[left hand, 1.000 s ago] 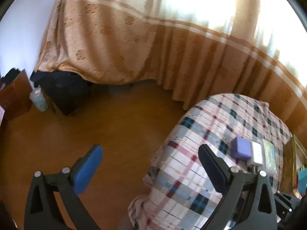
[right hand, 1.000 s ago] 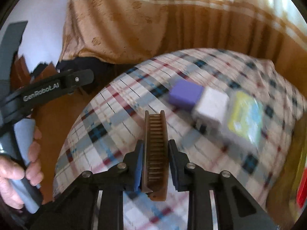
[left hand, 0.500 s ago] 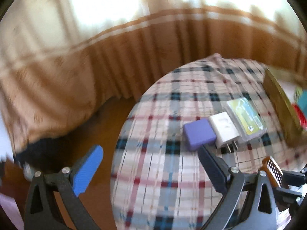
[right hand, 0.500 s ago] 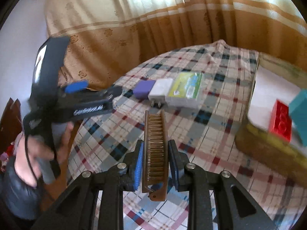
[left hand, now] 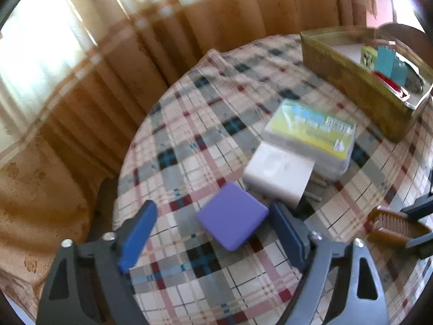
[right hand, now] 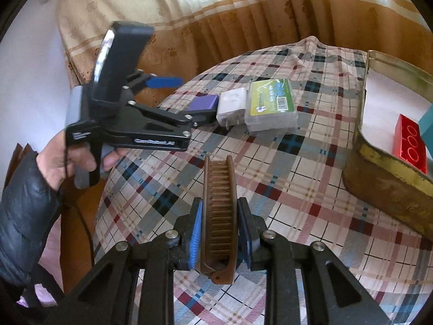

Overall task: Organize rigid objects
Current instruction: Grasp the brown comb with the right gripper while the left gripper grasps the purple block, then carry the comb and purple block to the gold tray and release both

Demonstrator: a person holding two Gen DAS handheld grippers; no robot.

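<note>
My right gripper point(right hand: 218, 233) is clamped on a brown plastic folding comb point(right hand: 218, 211), which stands on edge between the blue pads and points away over the plaid tablecloth point(right hand: 284, 189). My left gripper point(left hand: 213, 233) has just been closing its jaws, yet they are apart, with the flat purple square block point(left hand: 232, 218) lying on the cloth between them; its right corner is just beside the right pad, and I cannot tell if it touches, while the left pad stands clear of it. Just beyond the block lie a white wall charger point(left hand: 278, 172) and then a clear plastic box with a yellow-green label point(left hand: 311, 132), the three in a row, close together. To the far right stands a worn golden metal tin point(right hand: 384, 187) holding a red toy brick point(right hand: 410, 146) and a teal block point(left hand: 384, 59). Orange-and-cream curtains point(right hand: 243, 21) hang behind the table.
</note>
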